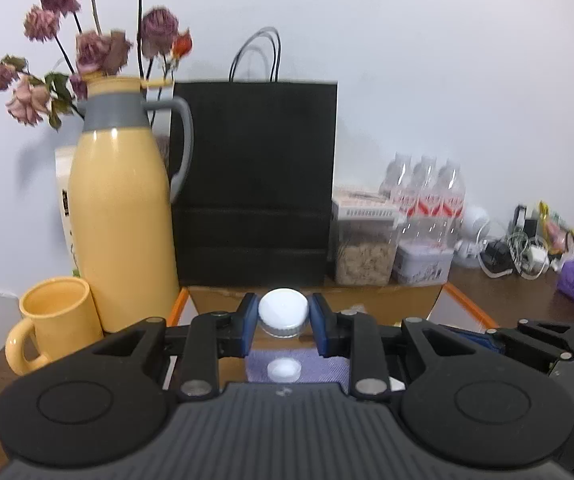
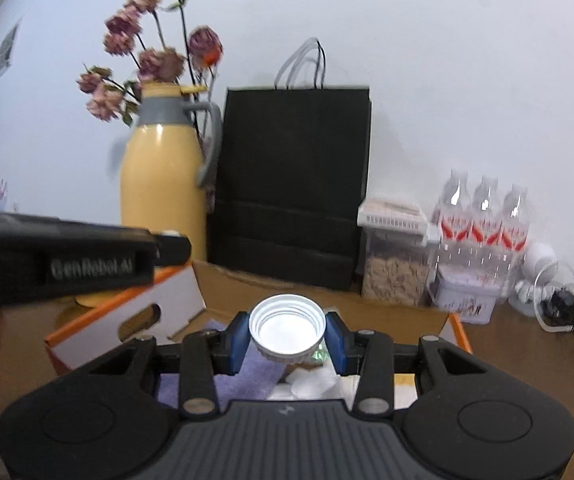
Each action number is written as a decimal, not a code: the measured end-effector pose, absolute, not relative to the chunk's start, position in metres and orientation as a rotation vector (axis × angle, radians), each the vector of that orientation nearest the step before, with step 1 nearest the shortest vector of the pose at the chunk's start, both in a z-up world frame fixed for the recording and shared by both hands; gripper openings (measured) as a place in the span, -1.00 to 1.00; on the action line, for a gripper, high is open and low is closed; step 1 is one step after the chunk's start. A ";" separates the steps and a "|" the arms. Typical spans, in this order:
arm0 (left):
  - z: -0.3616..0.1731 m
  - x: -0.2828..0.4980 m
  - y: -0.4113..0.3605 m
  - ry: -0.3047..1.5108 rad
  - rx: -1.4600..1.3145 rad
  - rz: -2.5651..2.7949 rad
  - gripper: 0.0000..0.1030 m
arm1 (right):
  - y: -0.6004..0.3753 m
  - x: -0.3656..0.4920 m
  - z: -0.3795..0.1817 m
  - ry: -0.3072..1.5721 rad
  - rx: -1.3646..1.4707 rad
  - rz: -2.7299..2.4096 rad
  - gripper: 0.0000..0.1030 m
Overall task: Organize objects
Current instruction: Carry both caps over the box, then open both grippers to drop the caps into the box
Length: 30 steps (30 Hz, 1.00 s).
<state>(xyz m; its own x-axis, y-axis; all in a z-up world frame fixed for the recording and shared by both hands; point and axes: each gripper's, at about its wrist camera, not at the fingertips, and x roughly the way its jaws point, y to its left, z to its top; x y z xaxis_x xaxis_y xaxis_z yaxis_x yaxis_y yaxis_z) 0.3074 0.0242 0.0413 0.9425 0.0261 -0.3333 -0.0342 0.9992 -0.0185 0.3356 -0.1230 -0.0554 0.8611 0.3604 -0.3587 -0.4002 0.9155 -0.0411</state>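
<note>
My left gripper (image 1: 283,320) is shut on a small jar with a white cap (image 1: 283,312), held above an open cardboard box (image 1: 223,300) with orange-edged flaps. Below it in the box lie a purple cloth (image 1: 319,368) and a white round item (image 1: 283,370). My right gripper (image 2: 285,340) is shut on a white screw lid (image 2: 285,330), its hollow ribbed inside facing the camera, over the same box (image 2: 367,312). White round pieces (image 2: 311,386) and the purple cloth (image 2: 247,380) lie beneath it. The left gripper's body (image 2: 67,260) shows at the left of the right wrist view.
A yellow thermos jug (image 1: 123,220) with dried roses (image 1: 87,48) and a yellow mug (image 1: 55,320) stand at left. A black paper bag (image 1: 255,184) stands behind the box. A cereal container (image 1: 363,244), water bottles (image 1: 427,200), a tin (image 1: 423,264) and tangled cables (image 1: 515,252) sit at right.
</note>
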 end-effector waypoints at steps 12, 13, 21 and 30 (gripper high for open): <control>0.020 0.318 0.029 0.427 -0.017 0.028 -0.44 | -0.127 0.348 -0.076 0.424 -0.106 0.408 -0.24; 0.020 0.318 0.028 0.430 -0.015 0.029 -0.43 | -0.127 0.348 -0.076 0.425 -0.107 0.408 -0.24; 0.020 0.320 0.032 0.420 -0.028 0.058 1.00 | -0.134 0.352 -0.076 0.431 -0.104 0.346 0.98; 0.019 0.320 0.032 0.414 -0.023 0.093 1.00 | -0.134 0.354 -0.077 0.443 -0.097 0.339 1.00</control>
<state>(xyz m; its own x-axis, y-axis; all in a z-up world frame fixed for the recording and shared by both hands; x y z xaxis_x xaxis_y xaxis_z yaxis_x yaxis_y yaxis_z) 0.3204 0.0317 0.0195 0.9113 0.0853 -0.4027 -0.0945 0.9955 -0.0029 0.3541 -0.1344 -0.0766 0.8486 0.3005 -0.4355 -0.3425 0.9393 -0.0191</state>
